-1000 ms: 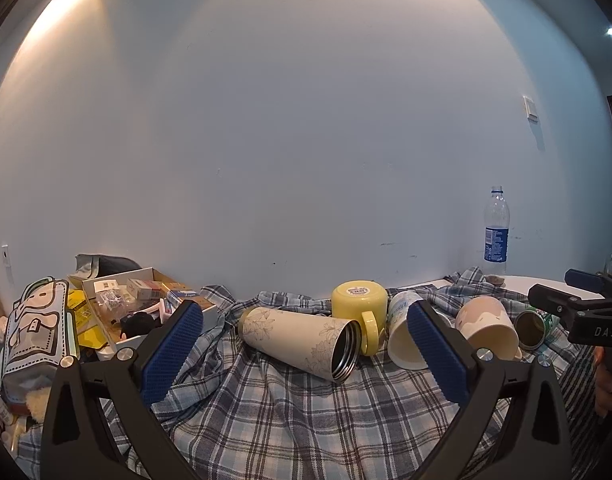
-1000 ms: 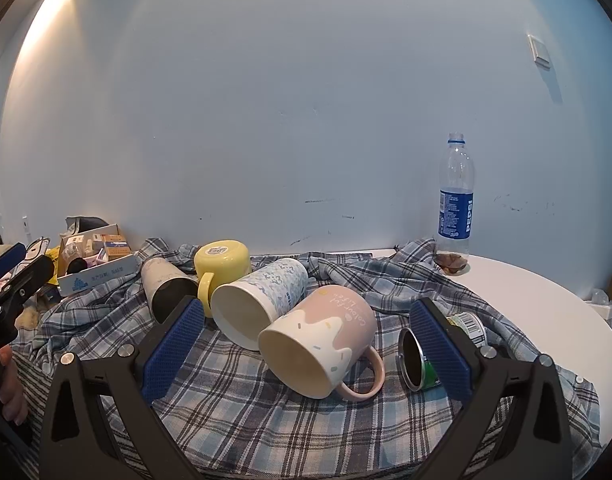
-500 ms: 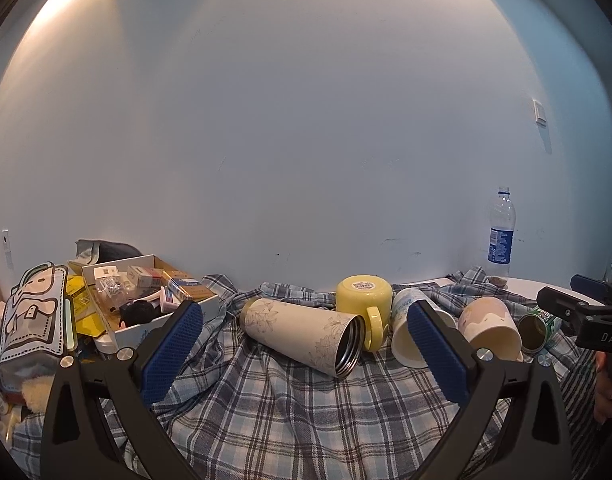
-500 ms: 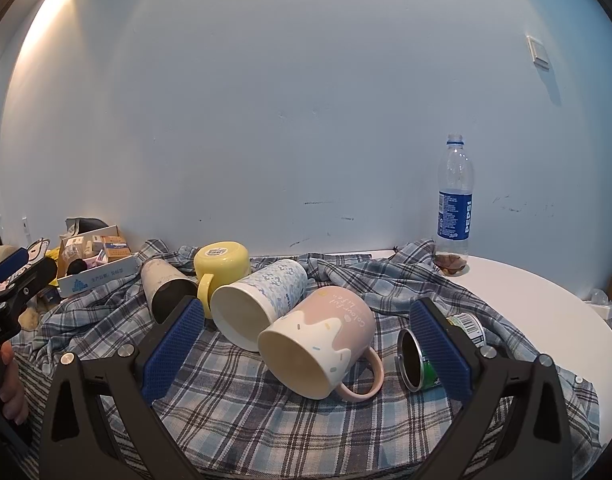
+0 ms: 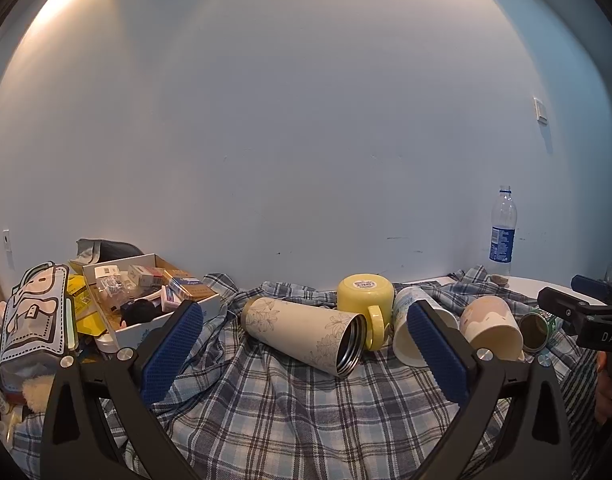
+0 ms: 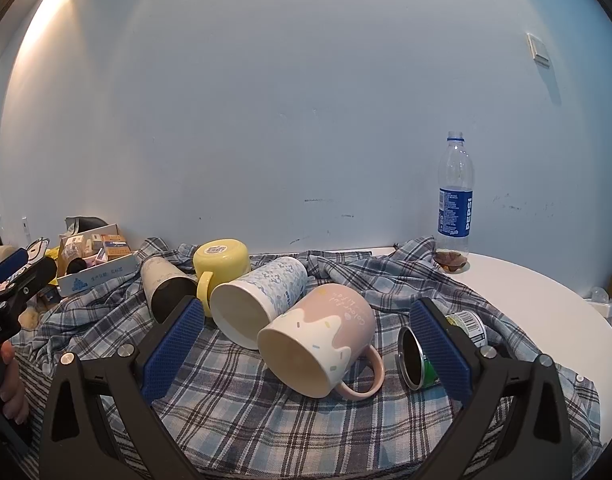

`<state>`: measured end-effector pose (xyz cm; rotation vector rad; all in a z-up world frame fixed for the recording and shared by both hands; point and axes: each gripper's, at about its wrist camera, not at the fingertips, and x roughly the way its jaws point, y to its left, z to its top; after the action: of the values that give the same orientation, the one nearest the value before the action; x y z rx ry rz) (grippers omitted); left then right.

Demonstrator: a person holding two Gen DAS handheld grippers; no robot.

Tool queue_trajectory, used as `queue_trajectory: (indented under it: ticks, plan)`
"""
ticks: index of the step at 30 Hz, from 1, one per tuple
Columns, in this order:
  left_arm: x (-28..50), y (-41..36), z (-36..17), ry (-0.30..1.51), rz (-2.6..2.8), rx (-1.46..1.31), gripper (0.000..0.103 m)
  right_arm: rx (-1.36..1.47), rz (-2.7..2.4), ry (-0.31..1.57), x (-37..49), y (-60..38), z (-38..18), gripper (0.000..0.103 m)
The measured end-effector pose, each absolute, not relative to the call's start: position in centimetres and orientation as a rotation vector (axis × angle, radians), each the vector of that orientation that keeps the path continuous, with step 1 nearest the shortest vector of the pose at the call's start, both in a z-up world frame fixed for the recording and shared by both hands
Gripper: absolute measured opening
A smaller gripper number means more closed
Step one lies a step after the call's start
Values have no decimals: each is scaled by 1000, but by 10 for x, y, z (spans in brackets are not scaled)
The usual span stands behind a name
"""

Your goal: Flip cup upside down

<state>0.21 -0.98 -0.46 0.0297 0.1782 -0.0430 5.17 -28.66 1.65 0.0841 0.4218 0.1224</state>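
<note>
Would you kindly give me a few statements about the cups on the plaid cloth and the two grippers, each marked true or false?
1. The yellow mug stands upside down, base up. True.
2. The pink mug stands upright on its base. False: it lies on its side, mouth toward the right wrist camera, handle low on the right.
3. The right gripper is shut on the pink mug. False: its jaws stand wide open and hold nothing.
4. The floral tumbler lies on its side on the plaid cloth. True.
5. The left gripper is open and holds nothing. True.
6. The plastic bottle lies flat on the cloth. False: it stands upright near the wall.
</note>
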Motion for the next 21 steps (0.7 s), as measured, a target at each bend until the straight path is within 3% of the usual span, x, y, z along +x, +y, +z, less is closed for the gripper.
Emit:
queue_trajectory:
  ticks: [21]
  plan:
    - [1, -9, -5, 178, -38, 36, 103, 86, 122, 428, 53, -287, 16, 103]
